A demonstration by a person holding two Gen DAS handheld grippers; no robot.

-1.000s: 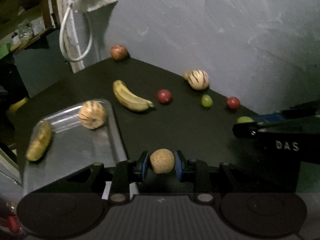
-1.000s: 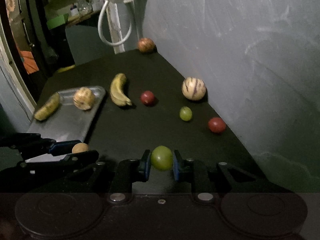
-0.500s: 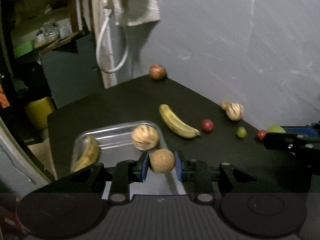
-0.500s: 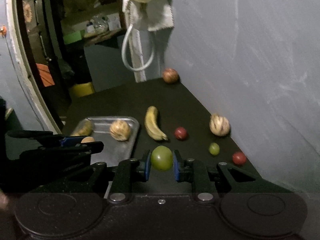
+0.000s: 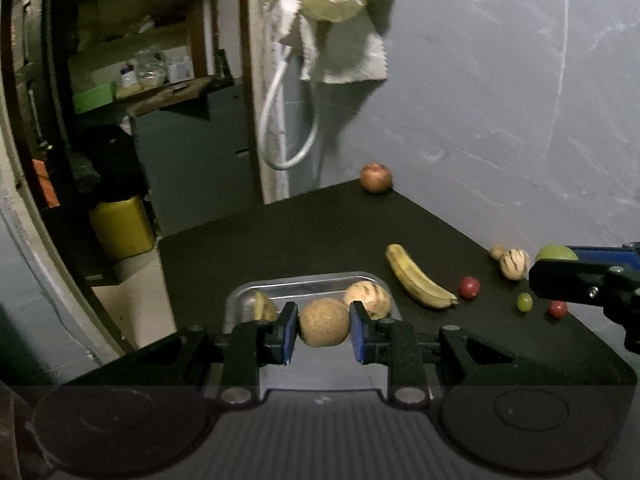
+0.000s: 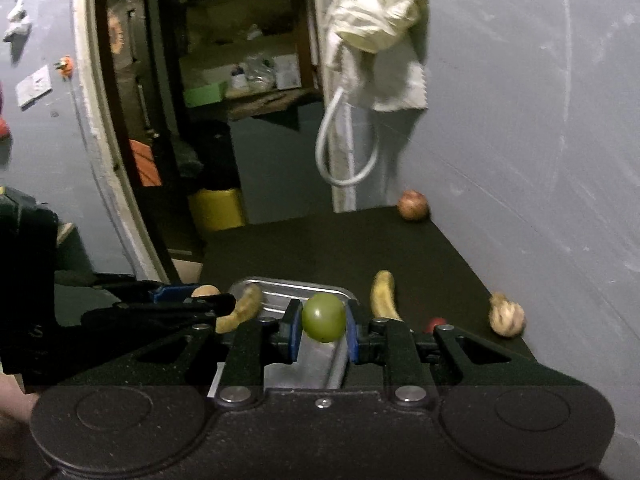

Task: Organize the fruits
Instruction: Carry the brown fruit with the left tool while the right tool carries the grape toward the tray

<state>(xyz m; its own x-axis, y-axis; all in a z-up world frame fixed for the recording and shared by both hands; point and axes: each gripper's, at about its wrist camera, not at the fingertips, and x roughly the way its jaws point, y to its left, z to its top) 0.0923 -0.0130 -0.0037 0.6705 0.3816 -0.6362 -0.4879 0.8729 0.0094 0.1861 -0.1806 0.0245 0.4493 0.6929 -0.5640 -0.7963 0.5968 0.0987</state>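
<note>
Fruits lie scattered over a black table [image 5: 320, 232] that stands against a grey wall, and some already sit in a metal tray [image 5: 308, 282] near its front edge. The left gripper [image 5: 324, 323] has its two blue-padded fingers clamped on a round brown fruit [image 5: 324, 322], held in the air just in front of the tray. In the tray lie a small banana [image 5: 264, 307] at the left end and a striped pale melon [image 5: 369, 298] at the right end, apart from each other.

The right gripper [image 6: 323, 318] is closed on a round green fruit [image 6: 323, 317], also held off the table, over the near right part of the tray as its own camera shows it. From the left camera this gripper comes in from the right edge, the green fruit showing at its tip.

On the bare table, just to the right of the tray, lies a long yellow banana [image 5: 418, 278]. Beside its near end is a small red fruit [image 5: 469, 287]; further right a small green grape [image 5: 524, 302] and another red fruit [image 5: 557, 309] sit near each other. A second striped melon [image 5: 514, 264] rests close to the wall, touching a small tan lump behind it. A reddish apple [image 5: 376, 177] sits alone in the far corner. A white cloth [image 5: 336, 12] and a looped white cable [image 5: 286, 120] hang on the wall above it.
</note>
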